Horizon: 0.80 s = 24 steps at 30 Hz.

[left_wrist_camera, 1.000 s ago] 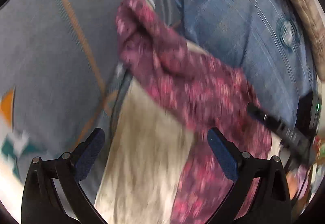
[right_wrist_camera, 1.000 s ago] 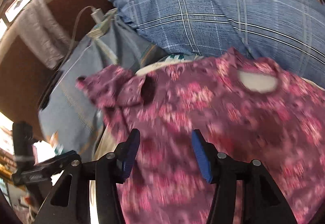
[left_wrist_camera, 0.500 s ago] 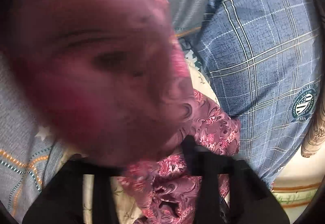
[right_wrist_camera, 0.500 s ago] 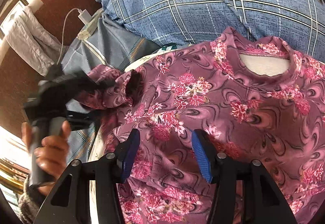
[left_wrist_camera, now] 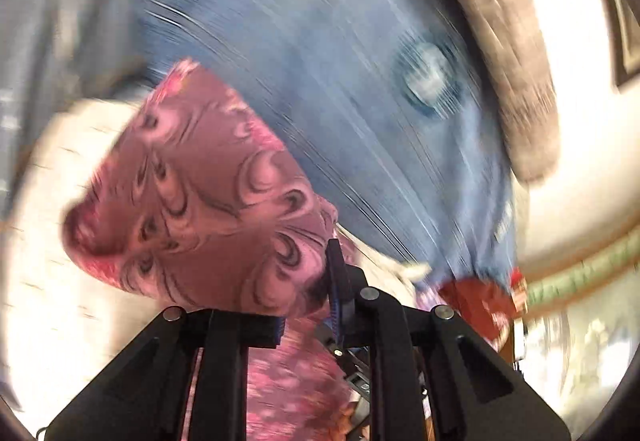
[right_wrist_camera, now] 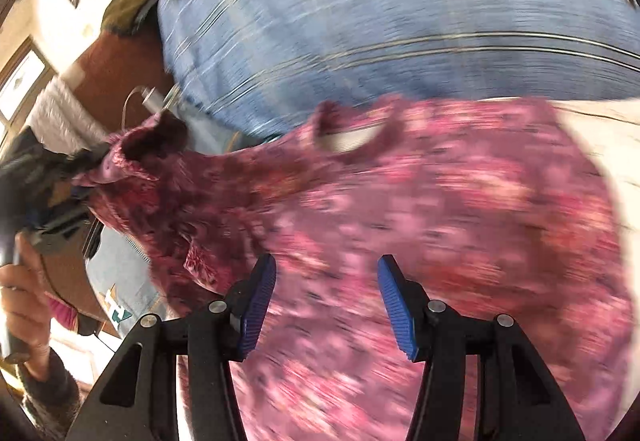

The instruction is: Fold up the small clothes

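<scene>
Sleeve fold in progress: left gripper (left_wrist_camera: 320, 305) has just closed on the sleeve of the maroon floral knit top (right_wrist_camera: 420, 225) lying on the cream bedsheet (right_wrist_camera: 600, 129). Right gripper (right_wrist_camera: 326, 301) gapes, empty (hovering over the body). Next I'd guess: carry sleeve inward.

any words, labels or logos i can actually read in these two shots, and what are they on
None can be read.
Round crest on the blue plaid bedding: smeared by motion blur, lettering unreadable.
Floral pink top: pattern only, no label or print showing.
Framed pictures on the wall: too small and blurred to read.
</scene>
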Tool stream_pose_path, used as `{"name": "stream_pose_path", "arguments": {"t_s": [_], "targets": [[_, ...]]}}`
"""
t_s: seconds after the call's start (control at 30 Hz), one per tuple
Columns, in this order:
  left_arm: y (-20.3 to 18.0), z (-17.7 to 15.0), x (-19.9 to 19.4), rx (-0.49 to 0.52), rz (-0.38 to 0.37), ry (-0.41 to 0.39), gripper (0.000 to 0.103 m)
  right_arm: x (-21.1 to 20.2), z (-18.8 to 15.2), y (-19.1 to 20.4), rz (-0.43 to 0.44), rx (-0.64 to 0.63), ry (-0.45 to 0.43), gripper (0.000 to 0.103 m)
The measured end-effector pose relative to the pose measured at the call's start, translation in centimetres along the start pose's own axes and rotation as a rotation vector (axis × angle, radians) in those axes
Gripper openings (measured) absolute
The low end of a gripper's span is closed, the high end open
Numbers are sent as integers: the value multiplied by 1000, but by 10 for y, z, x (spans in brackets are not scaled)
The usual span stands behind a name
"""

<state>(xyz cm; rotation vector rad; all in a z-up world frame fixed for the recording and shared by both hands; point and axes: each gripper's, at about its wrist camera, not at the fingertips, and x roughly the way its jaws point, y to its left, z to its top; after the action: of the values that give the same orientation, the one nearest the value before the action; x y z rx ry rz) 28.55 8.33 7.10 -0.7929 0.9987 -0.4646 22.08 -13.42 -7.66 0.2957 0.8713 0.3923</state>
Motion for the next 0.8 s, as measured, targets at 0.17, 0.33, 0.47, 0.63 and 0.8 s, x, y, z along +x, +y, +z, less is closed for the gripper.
{"name": "stream_pose_path", "arguments": {"t_s": [0.17, 0.33, 0.47, 0.63, 0.8], "targets": [[-26, -56, 122, 13, -6, 183, 22, -67, -22, -78, -138, 93, -65, 54], [-22, -114, 178, 52, 127, 328, 32, -117, -45, -139, -196, 196, -94, 56], [-20, -117, 123, 64, 29, 289, 55, -126, -48, -147, -119, 241, -125, 58], [5, -117, 38, 66, 61, 97, 83, -83, -42, -130, 119, 345, -101, 65], [40, -115, 51, -108, 10, 150, 83, -28, -37, -106, 204, 446, -11, 66]]}}
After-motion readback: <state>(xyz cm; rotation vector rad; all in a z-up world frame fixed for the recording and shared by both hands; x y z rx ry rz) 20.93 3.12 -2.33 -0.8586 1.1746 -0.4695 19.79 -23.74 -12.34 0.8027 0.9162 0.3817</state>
